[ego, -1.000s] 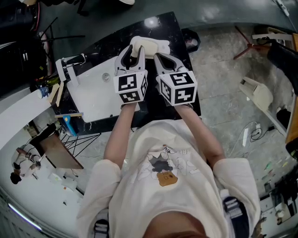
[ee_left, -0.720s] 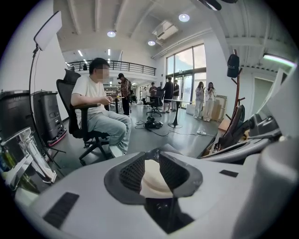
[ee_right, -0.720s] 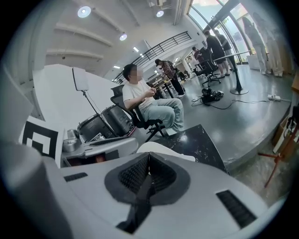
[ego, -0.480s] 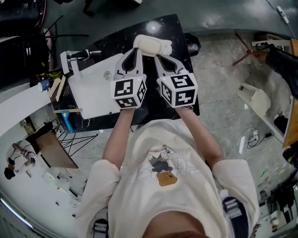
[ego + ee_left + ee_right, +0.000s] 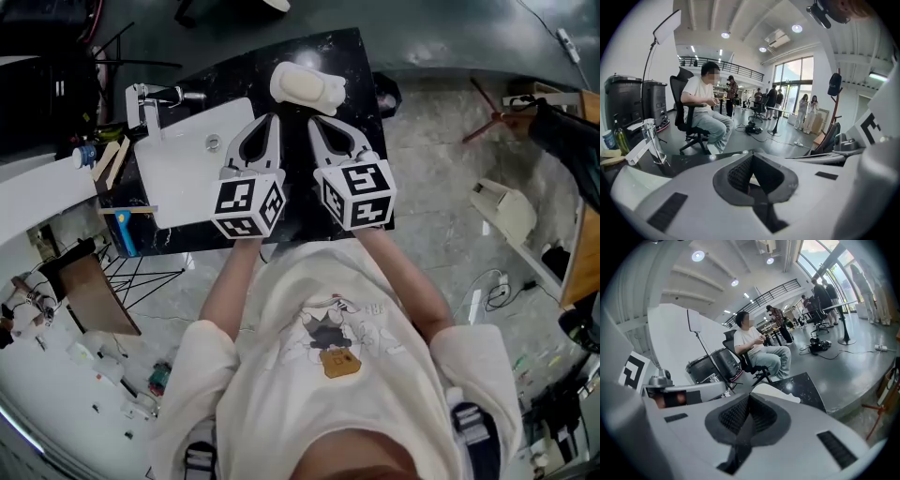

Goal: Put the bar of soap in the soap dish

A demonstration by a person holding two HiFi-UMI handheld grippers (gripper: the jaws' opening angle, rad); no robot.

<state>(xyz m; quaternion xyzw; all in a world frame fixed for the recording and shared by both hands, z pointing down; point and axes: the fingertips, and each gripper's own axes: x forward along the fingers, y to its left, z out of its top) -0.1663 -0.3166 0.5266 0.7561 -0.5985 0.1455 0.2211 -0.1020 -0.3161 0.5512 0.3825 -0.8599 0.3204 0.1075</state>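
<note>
A cream bar of soap (image 5: 302, 85) lies in the white soap dish (image 5: 334, 93) at the far edge of the black counter (image 5: 225, 80). Both grippers hover side by side just short of the dish, pointing at it. My left gripper (image 5: 270, 119) is shut with nothing between its jaws, as the left gripper view (image 5: 751, 157) shows. My right gripper (image 5: 317, 122) is shut and empty too; in the right gripper view (image 5: 749, 397) the dish (image 5: 780, 393) shows just past its tips.
A white sink (image 5: 192, 164) with a faucet (image 5: 150, 98) fills the counter's left half. Bottles and clutter (image 5: 86, 155) sit left of it. A person on an office chair (image 5: 701, 110) sits beyond the counter; grey floor lies to the right.
Both grippers have drawn back from the soap dish toward me and risen. The left jaws, spread beside the dish a second ago, have closed empty.
</note>
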